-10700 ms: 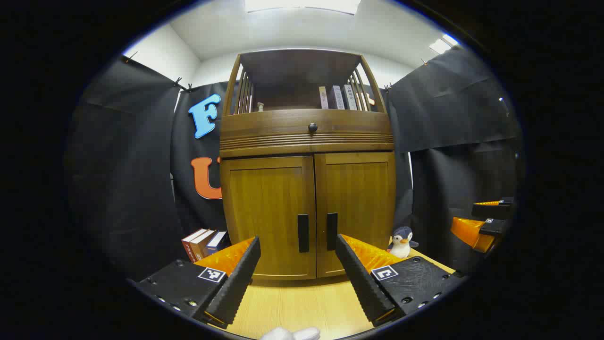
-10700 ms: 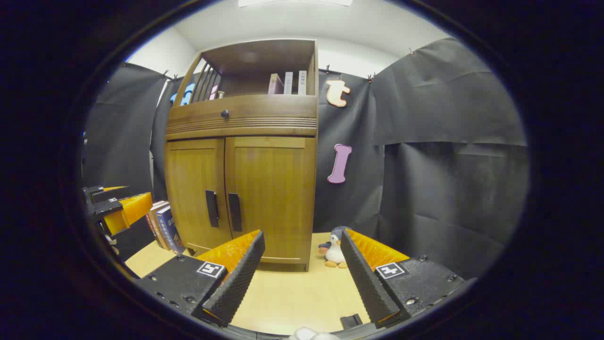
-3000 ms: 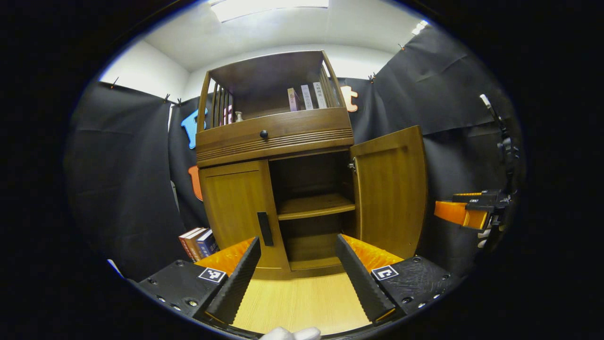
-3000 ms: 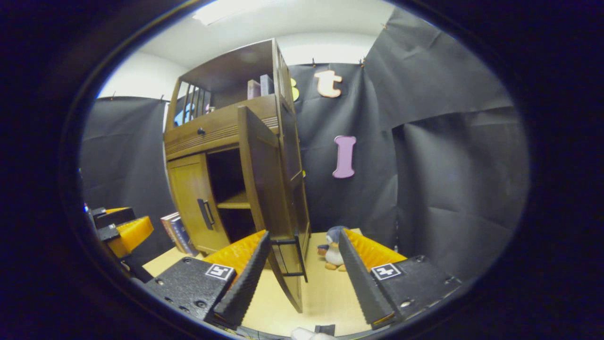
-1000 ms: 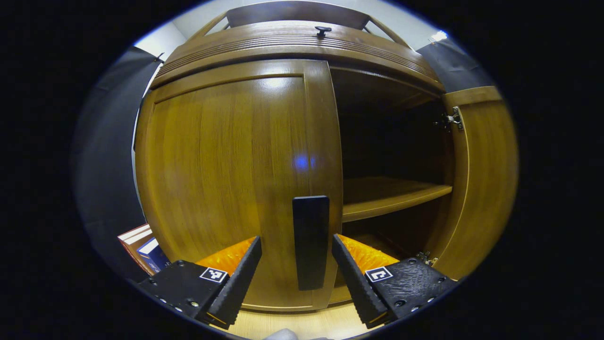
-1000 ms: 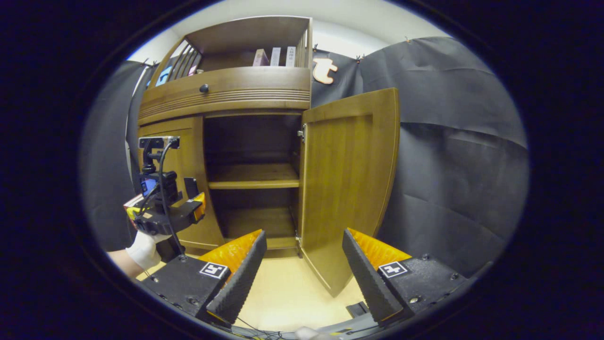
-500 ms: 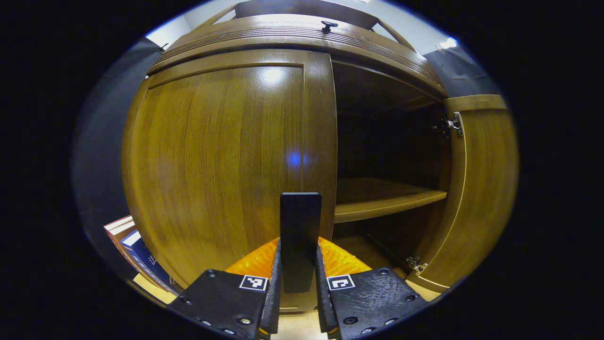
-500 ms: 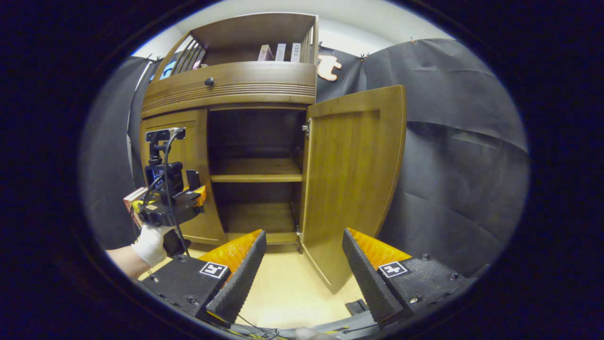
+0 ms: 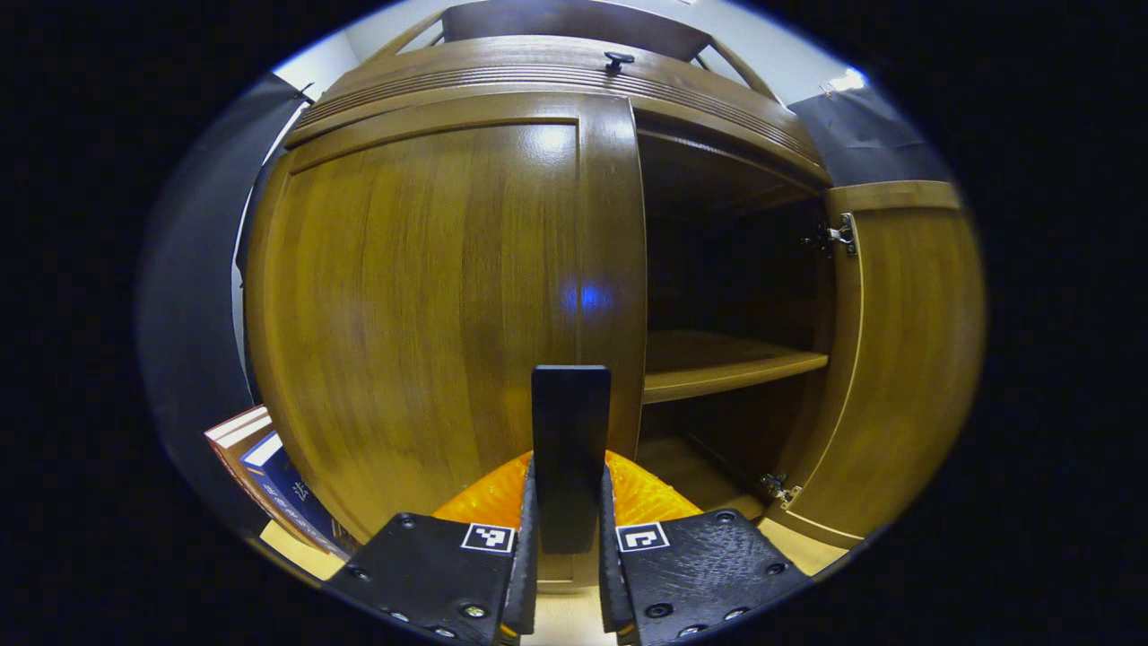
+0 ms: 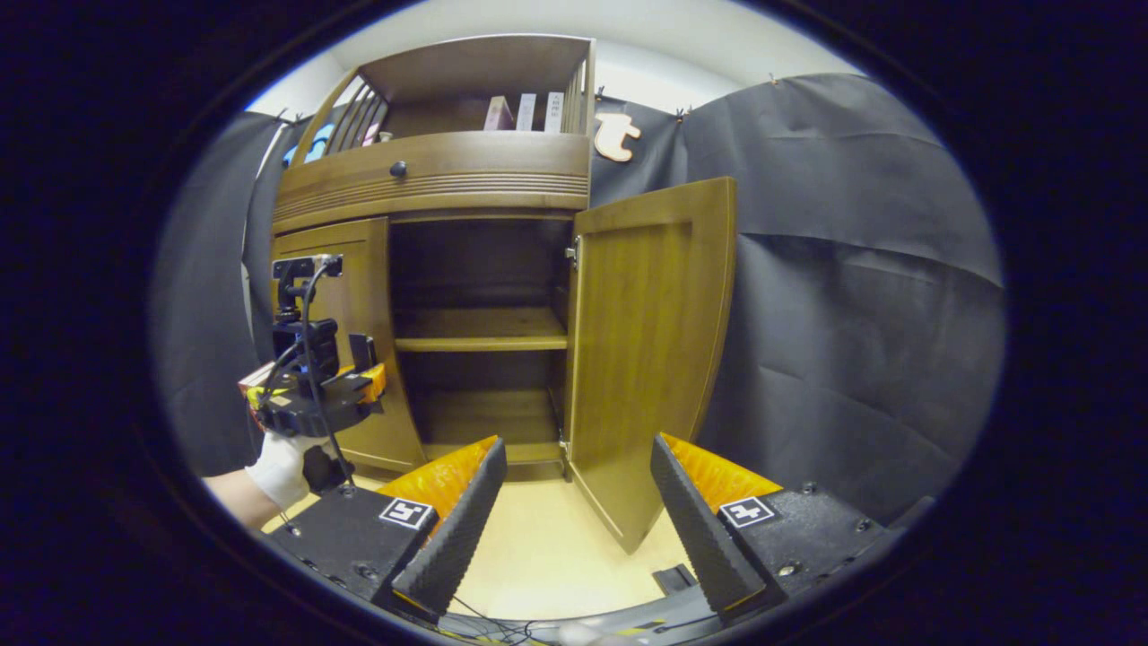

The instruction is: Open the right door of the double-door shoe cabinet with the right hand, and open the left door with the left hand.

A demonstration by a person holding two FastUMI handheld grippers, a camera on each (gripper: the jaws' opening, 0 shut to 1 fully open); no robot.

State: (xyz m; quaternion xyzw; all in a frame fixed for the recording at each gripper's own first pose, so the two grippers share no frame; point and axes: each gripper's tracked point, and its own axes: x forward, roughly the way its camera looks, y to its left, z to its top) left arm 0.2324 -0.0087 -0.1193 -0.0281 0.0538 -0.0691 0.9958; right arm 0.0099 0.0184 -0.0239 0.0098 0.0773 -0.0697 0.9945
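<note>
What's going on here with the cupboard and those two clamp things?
A person is opening a wooden double-door shoe cabinet with a handheld gripper in each hand. The right door already stands wide open, showing bare shelves inside. The right gripper hangs open in front of it, holding nothing. The left gripper has both fingers clamped on the dark handle of the left door, which looks shut or barely ajar. Pulling that door open is probably next.

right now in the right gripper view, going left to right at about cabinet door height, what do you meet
left gripper at the left door → open cabinet interior with its shelf → right door swung open → black cloth wall
</note>
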